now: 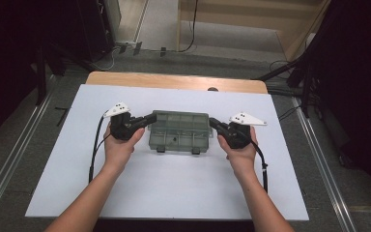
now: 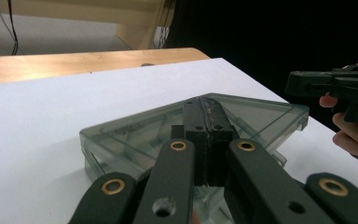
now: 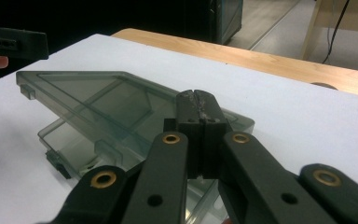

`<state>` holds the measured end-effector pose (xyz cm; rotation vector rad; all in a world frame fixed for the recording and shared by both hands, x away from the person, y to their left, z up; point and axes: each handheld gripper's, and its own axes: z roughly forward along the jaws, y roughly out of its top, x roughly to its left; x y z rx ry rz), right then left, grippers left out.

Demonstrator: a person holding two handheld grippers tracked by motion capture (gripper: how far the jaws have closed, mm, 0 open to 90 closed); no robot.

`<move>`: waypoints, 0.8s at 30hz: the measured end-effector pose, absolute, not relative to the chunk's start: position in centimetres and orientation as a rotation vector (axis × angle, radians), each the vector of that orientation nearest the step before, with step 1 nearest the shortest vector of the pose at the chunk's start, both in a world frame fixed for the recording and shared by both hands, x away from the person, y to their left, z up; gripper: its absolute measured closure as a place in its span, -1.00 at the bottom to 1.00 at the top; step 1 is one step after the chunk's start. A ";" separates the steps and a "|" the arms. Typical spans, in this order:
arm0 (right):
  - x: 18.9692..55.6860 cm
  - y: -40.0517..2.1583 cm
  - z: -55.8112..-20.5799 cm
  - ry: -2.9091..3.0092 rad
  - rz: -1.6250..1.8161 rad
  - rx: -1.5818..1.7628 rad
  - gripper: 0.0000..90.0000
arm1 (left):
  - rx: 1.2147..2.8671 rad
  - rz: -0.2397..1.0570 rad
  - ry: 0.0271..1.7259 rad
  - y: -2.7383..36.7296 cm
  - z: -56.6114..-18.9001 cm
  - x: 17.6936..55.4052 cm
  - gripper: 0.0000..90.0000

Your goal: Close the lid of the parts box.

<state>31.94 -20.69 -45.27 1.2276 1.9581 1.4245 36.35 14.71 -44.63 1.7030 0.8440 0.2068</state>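
Compartment box (image 1: 178, 130), smoky clear plastic, on white table (image 1: 174, 193). Left gripper (image 1: 149, 120) and right gripper (image 1: 211, 122): jaws pressed together, empty, at its ends. Right gripper view: lid (image 3: 98, 100) tilted ajar.

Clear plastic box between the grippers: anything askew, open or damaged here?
The lid of the clear plastic box stands slightly ajar, raised off the base on one side in the right gripper view. The left gripper and right gripper are shut at its two ends. No cracks or spills visible.

Left gripper (image 1: 150, 119) and right gripper (image 1: 212, 122): black bodies; paired black jaws on linkage arms with brass-ringed pivots and plain screw holes; a pale three-cornered plate with dark dots on top of each; black cable trailing from each; forearms bare, no sleeves.
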 end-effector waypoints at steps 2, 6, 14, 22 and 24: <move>31.6 -20.6 -45.5 1.958 1.432 1.232 1.00 | 1.711 0.241 0.825 14.7 -45.0 35.9 1.00; 31.0 -20.3 -46.1 1.966 1.424 1.208 1.00 | 1.715 0.254 0.825 14.7 -45.4 35.5 1.00; 30.2 -19.7 -46.8 1.955 1.400 1.184 1.00 | 1.725 0.308 0.817 14.8 -46.3 34.7 1.00; 29.4 -19.3 -48.0 1.957 1.390 1.189 1.00 | 1.703 0.285 0.842 14.9 -47.9 33.9 1.00; 29.3 -19.1 -48.3 1.963 1.385 1.188 1.00 | 1.703 0.288 0.844 15.0 -48.3 33.7 1.00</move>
